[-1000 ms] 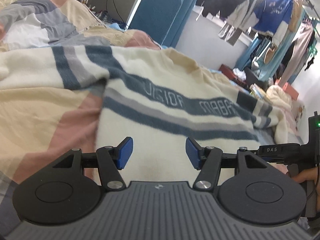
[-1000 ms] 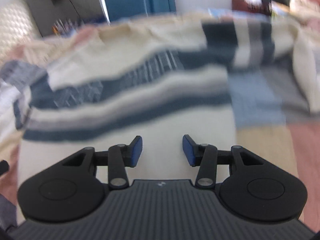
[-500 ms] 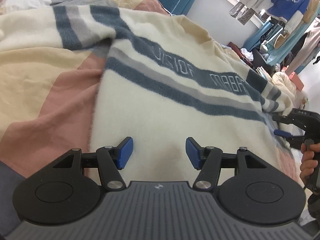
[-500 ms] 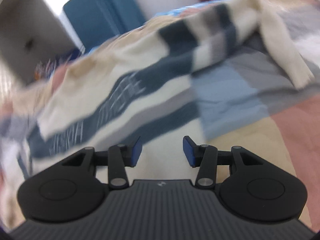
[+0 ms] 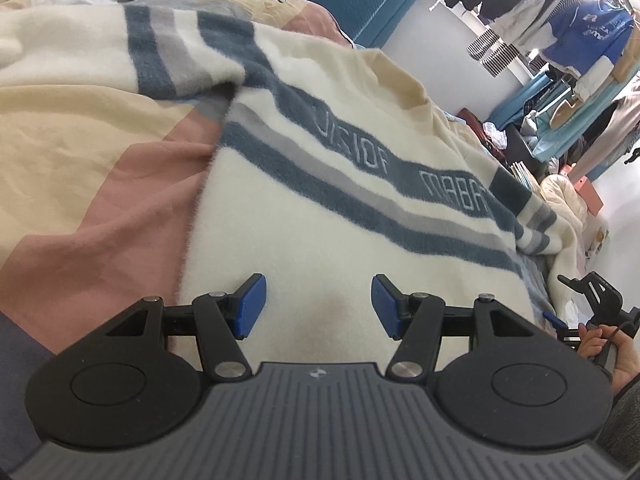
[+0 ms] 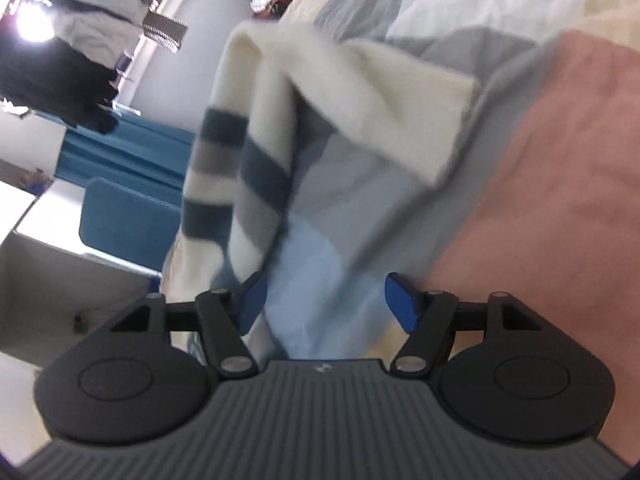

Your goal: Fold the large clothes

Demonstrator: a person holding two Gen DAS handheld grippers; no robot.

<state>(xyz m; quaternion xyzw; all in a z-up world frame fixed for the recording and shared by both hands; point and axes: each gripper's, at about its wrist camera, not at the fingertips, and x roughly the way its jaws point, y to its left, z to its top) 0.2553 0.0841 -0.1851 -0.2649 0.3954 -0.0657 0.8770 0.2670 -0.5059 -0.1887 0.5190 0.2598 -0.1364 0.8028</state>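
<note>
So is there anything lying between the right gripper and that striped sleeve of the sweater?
Nothing visible. In the right wrist view the right gripper has just opened its jaws, with only bare bedspread between them. The sleeve of the sweater lies just ahead and left, its edge near the left finger.

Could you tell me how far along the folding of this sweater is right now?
Barely begun. The cream striped sweater lies spread flat on the bed, no fold made. Both the left tool and right tool are open and empty; the right faces the sleeve. All folds remain.
</note>
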